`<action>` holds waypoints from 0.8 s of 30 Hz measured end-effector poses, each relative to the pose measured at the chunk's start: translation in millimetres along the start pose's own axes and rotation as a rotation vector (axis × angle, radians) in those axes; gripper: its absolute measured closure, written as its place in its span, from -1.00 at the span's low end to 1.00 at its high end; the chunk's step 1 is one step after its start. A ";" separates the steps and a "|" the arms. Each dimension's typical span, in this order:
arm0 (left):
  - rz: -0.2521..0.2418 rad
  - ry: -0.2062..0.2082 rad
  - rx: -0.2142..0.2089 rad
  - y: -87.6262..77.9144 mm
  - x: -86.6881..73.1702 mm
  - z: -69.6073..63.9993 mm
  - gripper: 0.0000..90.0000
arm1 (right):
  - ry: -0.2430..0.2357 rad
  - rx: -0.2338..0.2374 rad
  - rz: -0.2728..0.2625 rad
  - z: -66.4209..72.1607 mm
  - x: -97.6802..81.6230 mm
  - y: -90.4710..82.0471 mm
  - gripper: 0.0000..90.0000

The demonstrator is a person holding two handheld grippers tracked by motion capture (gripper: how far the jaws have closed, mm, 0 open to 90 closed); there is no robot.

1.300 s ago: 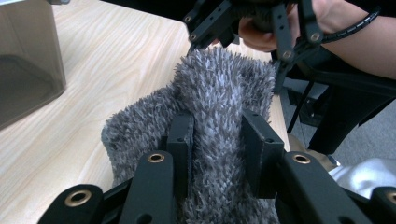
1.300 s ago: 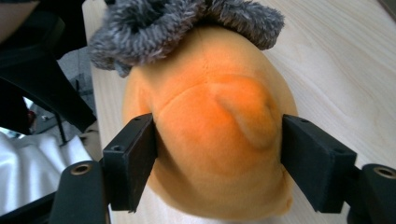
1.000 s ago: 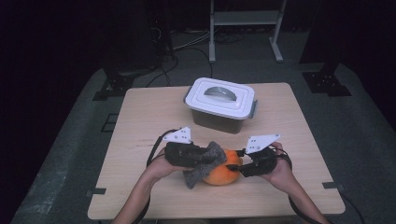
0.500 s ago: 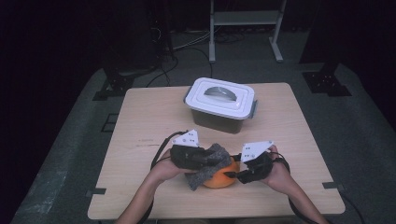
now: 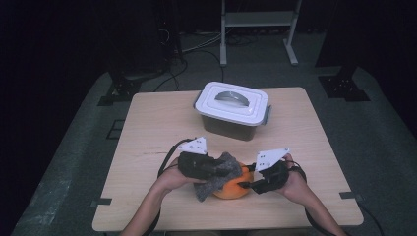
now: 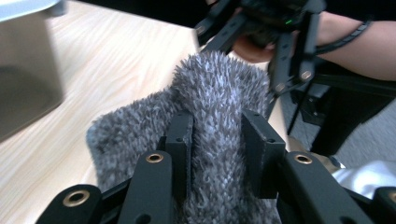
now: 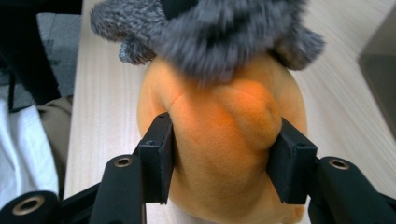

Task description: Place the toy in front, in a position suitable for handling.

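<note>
Left gripper [image 6: 216, 154] clamped on grey fuzzy cloth [image 6: 219, 93]; right gripper [image 7: 223, 161] clamped on orange plush [image 7: 224, 140], near table [image 5: 157, 123] edge.

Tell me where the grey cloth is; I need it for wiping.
In the high view, the cloth drapes over the orange plush at the table's near edge, clamped by the left hand-held gripper.
</note>
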State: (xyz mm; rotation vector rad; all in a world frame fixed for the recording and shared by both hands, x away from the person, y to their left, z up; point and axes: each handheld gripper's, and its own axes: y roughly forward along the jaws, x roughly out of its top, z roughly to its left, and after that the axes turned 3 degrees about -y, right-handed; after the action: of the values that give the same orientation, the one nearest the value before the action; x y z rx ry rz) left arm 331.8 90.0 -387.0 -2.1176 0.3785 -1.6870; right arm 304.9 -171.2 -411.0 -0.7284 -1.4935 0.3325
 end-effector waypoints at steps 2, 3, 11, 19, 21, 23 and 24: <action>0.004 0.011 -0.004 4.3 2.8 -4.1 0.46 | -0.013 0.005 0.001 2.2 0.7 0.8 0.05; 0.013 0.018 0.001 5.2 2.9 -3.8 0.46 | -0.013 0.004 0.004 2.9 0.9 1.0 0.05; 0.016 -0.054 0.041 -6.8 -11.8 12.8 0.49 | 0.010 -0.007 0.006 -4.6 -4.1 -3.3 0.05; 0.015 -0.068 0.025 -5.6 -14.9 14.7 0.49 | 0.118 0.014 0.031 -7.9 3.6 -8.9 -0.28; 0.014 -0.072 0.021 -4.8 -14.4 13.5 0.49 | 0.127 0.016 0.016 -8.5 3.8 -10.9 -0.27; 0.021 -0.059 0.005 -2.9 -12.6 11.0 0.49 | 0.139 0.021 0.011 -8.7 3.2 -8.8 -0.22; 0.026 -0.048 -0.002 -1.7 -11.4 9.0 0.49 | 0.130 0.023 0.019 -7.7 2.8 -6.7 -0.17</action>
State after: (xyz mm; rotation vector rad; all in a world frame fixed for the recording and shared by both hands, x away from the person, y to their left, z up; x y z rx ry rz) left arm 337.7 97.9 -397.7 -2.1414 0.3909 -1.6187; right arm 311.0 -176.2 -404.0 -0.7327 -1.3589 0.3098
